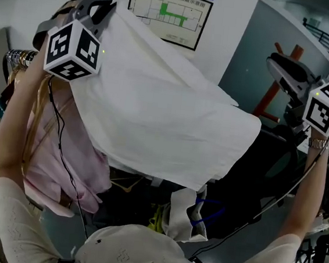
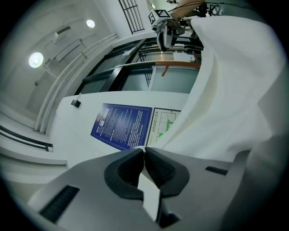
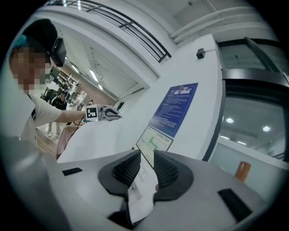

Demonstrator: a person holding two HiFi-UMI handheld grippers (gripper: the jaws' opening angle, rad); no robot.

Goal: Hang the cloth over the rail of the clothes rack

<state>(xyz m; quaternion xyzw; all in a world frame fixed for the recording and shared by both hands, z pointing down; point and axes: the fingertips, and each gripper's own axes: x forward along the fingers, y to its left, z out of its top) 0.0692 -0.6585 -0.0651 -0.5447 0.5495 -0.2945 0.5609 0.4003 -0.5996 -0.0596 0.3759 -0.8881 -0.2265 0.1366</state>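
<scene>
- Nearest me, below my arms, a pink garment [image 1: 61, 164] hangs on the rack with other clothes bunched beside it. The shiny end of the rail [image 1: 19, 57] shows at the far left, by my left forearm.
- Above those clothes the white cloth [image 1: 161, 110] is up in the air, spread wide in front of me. It sags through the middle, and its lower edge hangs over the garments on the rack. As far as I can judge, it is not on the rail yet.
- The left gripper [image 2: 144, 150] is raised at the cloth's upper left corner. Its jaws are clenched on a thin fold of the fabric, the pads almost meeting.
- The right gripper [image 3: 147, 155] is out to the right and sits a little lower in the head view. Its jaws grasp a white strip of the cloth that carries a printed label. The head view does not let me trace the fabric all the way to it, but its own view shows the pinch.
- The cloth looks light, thin and limp, so it will drape and fold under its own weight and will not hold a shape.
- I judge it smooth enough to slide, and the hold at the label is the weaker of the two.
- I would keep both holds on the edge, well apart, so the cloth stays spread. Then I would lead its middle over the rail so that about as much falls on each side.
- Farthest off, a framed floor plan [image 1: 168, 11] hangs on the pale wall.
</scene>
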